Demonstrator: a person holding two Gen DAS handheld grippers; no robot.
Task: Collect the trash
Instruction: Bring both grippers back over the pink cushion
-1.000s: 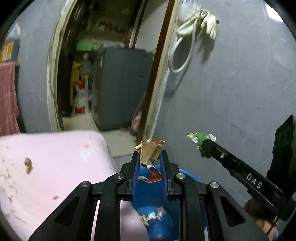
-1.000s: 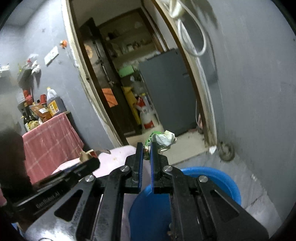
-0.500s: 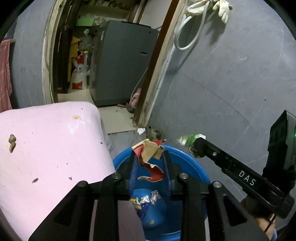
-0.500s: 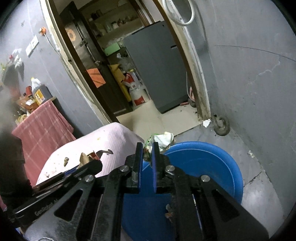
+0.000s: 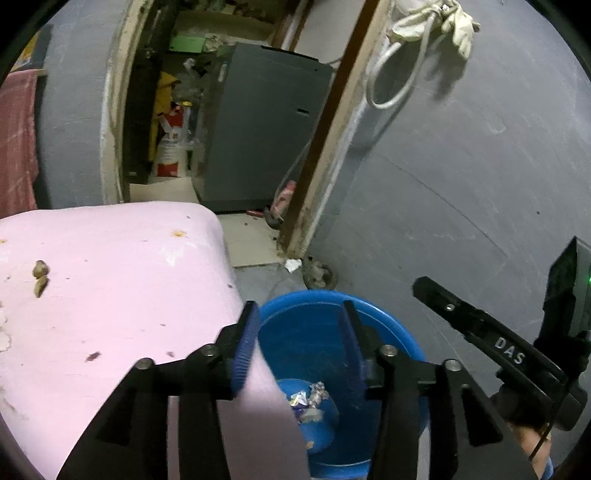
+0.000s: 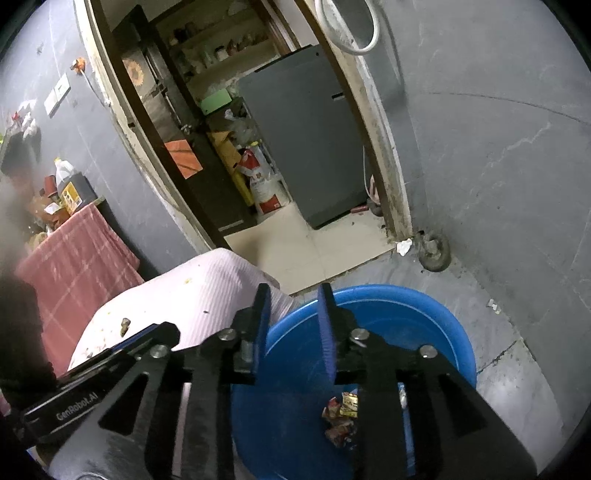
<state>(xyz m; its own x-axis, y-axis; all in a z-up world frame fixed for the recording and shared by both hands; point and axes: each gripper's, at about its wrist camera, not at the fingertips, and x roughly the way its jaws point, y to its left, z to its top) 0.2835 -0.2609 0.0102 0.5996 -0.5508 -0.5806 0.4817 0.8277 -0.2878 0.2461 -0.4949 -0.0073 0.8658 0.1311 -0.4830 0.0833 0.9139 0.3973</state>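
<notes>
Left gripper (image 5: 297,332): my jaws are opening, blue pads apart, nothing between them; they hang over the near edge of the basin.
Right gripper (image 6: 291,314): my jaws are opening too, with a narrower gap and nothing in it; they point down over the basin's near rim. In the left view this gripper (image 5: 421,286) reaches in from the right, above the basin's right side.
Basin (image 6: 436,314): blue, round, on the grey floor just beside the pink cover, below both my grippers.
Trash in basin (image 5: 308,400): crumpled foil-like wrappers lie at the bottom, on a raised blue hump; in the right view red and yellow wrappers (image 6: 341,413) lie at the bottom, partly hidden by my finger.
Pink cover (image 5: 110,295): a pale pink surface to the left of the basin, stained, its corner touching or overhanging the rim; I cannot tell which.
Scraps on cover (image 5: 40,275): small brown bits, possibly food or paper, near the left edge, well apart from the basin.
Floor scrap (image 6: 404,245): a white crumpled piece at the foot of the door frame.
Doorway (image 5: 321,147): a worn wooden frame opening on a tiled room.
Grey cabinet (image 5: 258,133): stands just inside that room.
Glove and hose (image 5: 458,26): hung high on the grey wall to the right.
</notes>
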